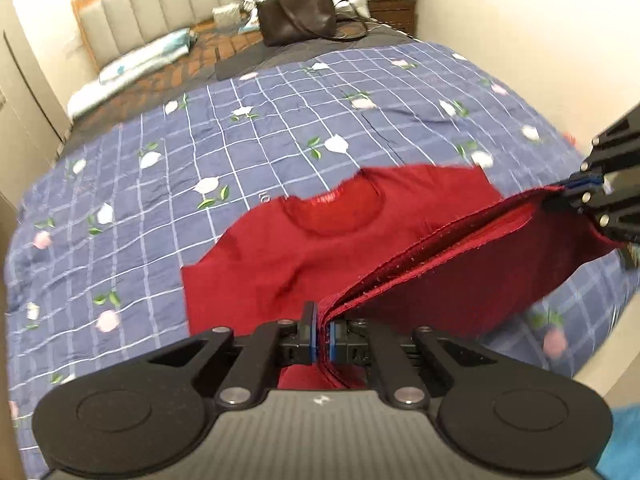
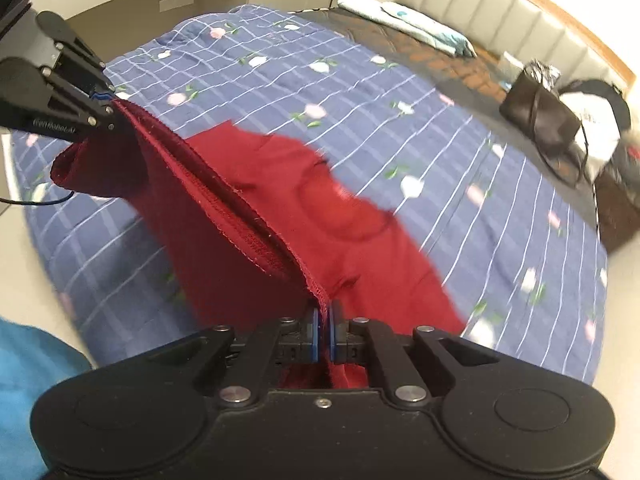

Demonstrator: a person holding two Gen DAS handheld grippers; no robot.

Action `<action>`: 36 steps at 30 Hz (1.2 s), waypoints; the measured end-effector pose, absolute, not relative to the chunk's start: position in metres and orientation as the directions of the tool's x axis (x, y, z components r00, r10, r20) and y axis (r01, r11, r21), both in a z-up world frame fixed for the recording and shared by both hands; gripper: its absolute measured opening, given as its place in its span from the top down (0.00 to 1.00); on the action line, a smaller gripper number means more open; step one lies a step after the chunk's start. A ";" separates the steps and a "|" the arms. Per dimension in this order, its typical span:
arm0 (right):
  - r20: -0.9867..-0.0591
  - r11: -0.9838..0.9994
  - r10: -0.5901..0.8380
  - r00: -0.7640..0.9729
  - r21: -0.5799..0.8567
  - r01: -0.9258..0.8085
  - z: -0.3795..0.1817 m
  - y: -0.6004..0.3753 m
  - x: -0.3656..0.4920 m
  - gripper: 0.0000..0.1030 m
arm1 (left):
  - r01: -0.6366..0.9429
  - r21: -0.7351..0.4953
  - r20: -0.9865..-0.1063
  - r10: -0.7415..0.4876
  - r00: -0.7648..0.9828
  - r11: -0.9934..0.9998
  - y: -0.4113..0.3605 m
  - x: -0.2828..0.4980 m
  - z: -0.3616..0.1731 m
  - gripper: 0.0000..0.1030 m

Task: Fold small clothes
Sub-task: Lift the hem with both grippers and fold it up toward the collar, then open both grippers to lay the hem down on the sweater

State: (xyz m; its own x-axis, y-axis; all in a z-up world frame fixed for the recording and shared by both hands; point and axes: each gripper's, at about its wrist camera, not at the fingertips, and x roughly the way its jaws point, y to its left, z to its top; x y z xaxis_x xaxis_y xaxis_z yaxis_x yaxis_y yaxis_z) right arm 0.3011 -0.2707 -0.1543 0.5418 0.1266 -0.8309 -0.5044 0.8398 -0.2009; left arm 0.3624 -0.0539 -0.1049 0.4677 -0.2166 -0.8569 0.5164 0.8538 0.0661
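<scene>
Two grippers hold one red shirt point(image 1: 280, 256) by its hem above the bed point(image 1: 256, 136). The left gripper point(image 1: 322, 338) has its jaws pressed together on one end of the doubled hem, and the right gripper point(image 2: 323, 338) pinches the other end the same way, so the hem edge runs taut between them. The lower half of the shirt is lifted off the blue checked quilt point(image 2: 360, 92), while the neckline and shoulders lie flat on it. Near the headboard point(image 1: 160, 8), well apart from the shirt, sits a dark brown handbag point(image 1: 296, 18)
</scene>
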 end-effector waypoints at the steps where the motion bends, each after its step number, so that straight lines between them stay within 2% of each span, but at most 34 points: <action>1: -0.831 0.837 0.130 0.541 -0.201 -0.510 -0.155 -0.274 0.318 0.96 | 0.501 0.045 -0.865 -0.217 0.453 0.864 -0.054 0.381 -0.107 0.95; 8: -0.840 0.842 0.145 0.522 -0.172 -0.511 -0.171 -0.296 0.426 0.96 | 0.431 0.002 -0.894 -0.191 0.405 0.902 -0.069 0.483 -0.131 0.95; 13: -0.862 0.878 0.156 0.482 -0.102 -0.467 -0.196 -0.310 0.485 0.95 | 0.402 0.004 -0.914 -0.160 0.374 0.916 -0.084 0.533 -0.160 0.95; 19: -0.883 0.899 0.160 0.442 -0.055 -0.435 -0.222 -0.315 0.520 0.93 | 0.343 -0.004 -0.937 -0.124 0.327 0.939 -0.093 0.570 -0.191 0.94; 21: -0.888 0.900 0.155 0.434 -0.054 -0.432 -0.229 -0.315 0.524 0.90 | 0.315 -0.021 -0.943 -0.124 0.310 0.949 -0.092 0.576 -0.197 0.91; 22: -0.889 0.902 0.149 0.432 -0.057 -0.427 -0.233 -0.316 0.526 0.88 | 0.299 -0.026 -0.944 -0.122 0.308 0.954 -0.091 0.578 -0.199 0.86; 23: -0.891 0.905 0.143 0.432 -0.059 -0.421 -0.235 -0.317 0.527 0.87 | 0.284 -0.028 -0.945 -0.118 0.305 0.958 -0.090 0.580 -0.201 0.74; 24: -0.891 0.909 0.139 0.432 -0.059 -0.413 -0.237 -0.319 0.528 0.82 | 0.269 -0.027 -0.946 -0.111 0.304 0.963 -0.088 0.582 -0.202 0.67; 26: -0.889 0.919 0.126 0.439 -0.062 -0.390 -0.240 -0.324 0.529 0.77 | 0.245 -0.022 -0.946 -0.100 0.310 0.969 -0.085 0.584 -0.201 0.42; 28: -0.885 0.929 0.119 0.449 -0.060 -0.365 -0.242 -0.331 0.529 0.60 | 0.226 -0.035 -0.941 -0.109 0.321 0.973 -0.081 0.585 -0.200 0.30; 29: -0.883 0.935 0.117 0.455 -0.058 -0.351 -0.243 -0.335 0.527 0.56 | 0.210 -0.041 -0.938 -0.110 0.328 0.977 -0.078 0.585 -0.200 0.25; 31: -0.878 0.944 0.113 0.465 -0.050 -0.325 -0.244 -0.342 0.522 0.44 | 0.173 -0.057 -0.934 -0.113 0.338 0.983 -0.071 0.584 -0.198 0.21; 34: -0.879 0.955 0.110 0.465 -0.037 -0.296 -0.250 -0.351 0.512 0.33 | 0.134 -0.084 -0.929 -0.126 0.349 0.987 -0.063 0.578 -0.199 0.16; 36: -0.888 0.960 0.104 0.447 -0.028 -0.278 -0.259 -0.355 0.503 0.31 | 0.137 -0.089 -0.929 -0.131 0.345 0.987 -0.063 0.570 -0.204 0.14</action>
